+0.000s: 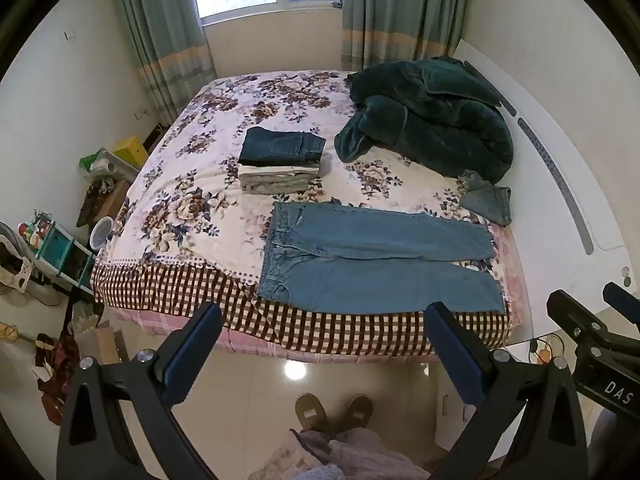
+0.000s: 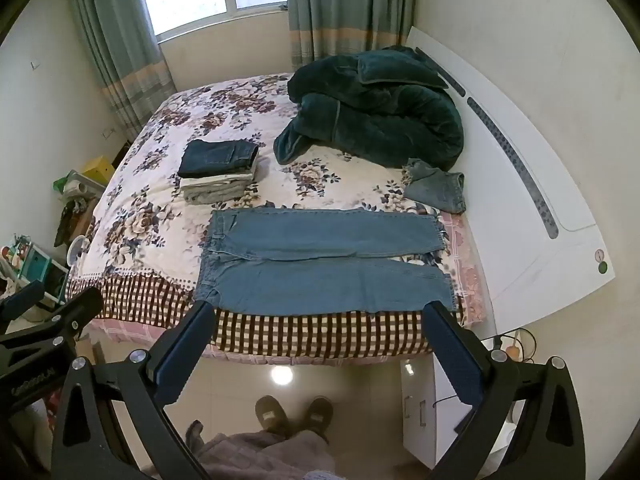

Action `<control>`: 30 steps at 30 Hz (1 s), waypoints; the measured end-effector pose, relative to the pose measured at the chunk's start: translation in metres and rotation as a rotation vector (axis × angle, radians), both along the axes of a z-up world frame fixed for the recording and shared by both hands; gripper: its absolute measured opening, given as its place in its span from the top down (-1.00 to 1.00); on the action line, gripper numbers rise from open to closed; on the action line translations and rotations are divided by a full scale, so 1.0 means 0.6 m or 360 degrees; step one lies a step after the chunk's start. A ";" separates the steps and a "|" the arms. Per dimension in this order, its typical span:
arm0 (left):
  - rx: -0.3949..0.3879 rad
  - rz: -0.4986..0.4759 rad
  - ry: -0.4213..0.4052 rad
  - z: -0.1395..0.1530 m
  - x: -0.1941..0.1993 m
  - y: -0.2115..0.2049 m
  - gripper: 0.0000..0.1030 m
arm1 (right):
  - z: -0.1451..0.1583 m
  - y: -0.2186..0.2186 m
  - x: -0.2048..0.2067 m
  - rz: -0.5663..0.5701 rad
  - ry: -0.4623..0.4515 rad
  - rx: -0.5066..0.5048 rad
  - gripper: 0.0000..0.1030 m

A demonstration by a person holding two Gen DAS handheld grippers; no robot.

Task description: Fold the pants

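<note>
Light blue jeans [image 1: 372, 260] lie flat along the near edge of the bed [image 1: 180, 208], waist at the left, both legs spread to the right; they also show in the right wrist view [image 2: 320, 264]. My left gripper [image 1: 324, 316] is open and empty, held above the floor just short of the bed edge. My right gripper [image 2: 320, 316] is open and empty at the same height; it also shows in the left wrist view [image 1: 592, 312]. Both are apart from the jeans.
A stack of folded clothes [image 1: 280, 160] with dark jeans on top sits mid-bed. A dark green quilt [image 1: 432, 120] is heaped at the far right, and another pair of jeans [image 1: 488, 196] lies crumpled beside it. The white headboard [image 2: 520, 200] is on the right. Clutter [image 1: 60, 248] fills the floor at the left.
</note>
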State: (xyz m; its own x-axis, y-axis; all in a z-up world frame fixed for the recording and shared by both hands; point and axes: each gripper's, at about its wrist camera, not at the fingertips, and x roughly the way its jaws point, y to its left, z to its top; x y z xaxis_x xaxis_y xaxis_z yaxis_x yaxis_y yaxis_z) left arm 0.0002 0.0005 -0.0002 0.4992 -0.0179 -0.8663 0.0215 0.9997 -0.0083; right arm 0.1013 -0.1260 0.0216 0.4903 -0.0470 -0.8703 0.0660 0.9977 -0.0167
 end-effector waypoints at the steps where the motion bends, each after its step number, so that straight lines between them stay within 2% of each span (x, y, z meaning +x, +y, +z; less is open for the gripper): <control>1: 0.0005 -0.0002 -0.0006 0.000 0.000 0.000 -1.00 | 0.000 0.000 -0.001 -0.0001 -0.0002 0.0000 -1.00; 30: 0.0029 -0.0007 -0.0048 0.008 -0.006 0.002 -1.00 | 0.002 0.003 -0.007 0.0004 0.0004 -0.0011 -1.00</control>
